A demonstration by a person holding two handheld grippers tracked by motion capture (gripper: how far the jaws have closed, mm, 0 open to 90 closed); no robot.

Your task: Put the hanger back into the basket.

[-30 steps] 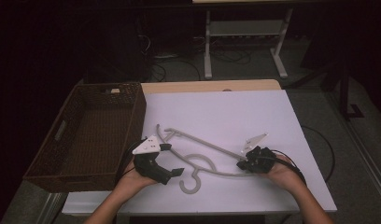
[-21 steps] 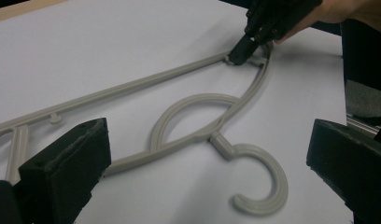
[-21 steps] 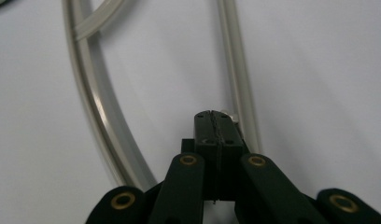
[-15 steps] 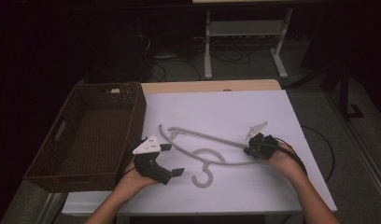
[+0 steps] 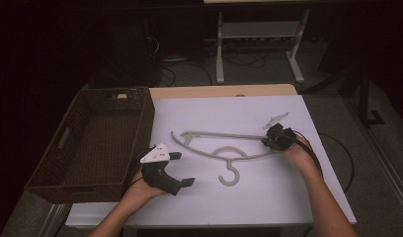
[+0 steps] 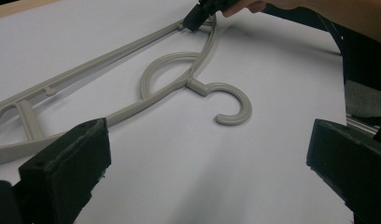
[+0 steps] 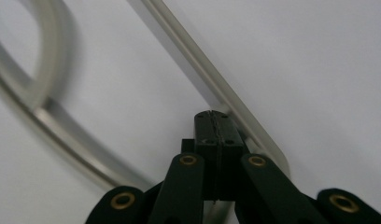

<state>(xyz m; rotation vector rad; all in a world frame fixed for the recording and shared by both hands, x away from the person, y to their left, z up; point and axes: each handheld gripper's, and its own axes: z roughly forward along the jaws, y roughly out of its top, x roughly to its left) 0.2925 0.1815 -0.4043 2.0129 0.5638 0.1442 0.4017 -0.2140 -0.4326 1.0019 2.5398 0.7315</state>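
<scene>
A grey plastic hanger [image 5: 224, 148] lies flat on the white table [image 5: 249, 113], its hook [image 5: 230, 175] pointing toward me. My right gripper [image 5: 266, 142] is shut on the hanger's right end, where bar and arm meet. In the right gripper view the jaws [image 7: 213, 122] are pressed together over that corner of the hanger [image 7: 198, 60]. My left gripper [image 5: 183, 169] stands open near the front left, a short way from the hanger's left end. In the left gripper view its wide-open jaws [image 6: 205, 149] frame the hanger [image 6: 179, 84], with the right gripper [image 6: 198, 16] beyond.
A brown wicker basket [image 5: 51, 158] sits at the table's left edge, beside my left hand. Beyond the far edge, a metal stand [image 5: 259, 34] and cables lie on the dark floor. A black cable [image 5: 338, 163] loops off the right edge.
My right gripper has carried the hanger's right end away from me, swinging the hanger so the hook moved right. The left gripper has stayed put, open.
</scene>
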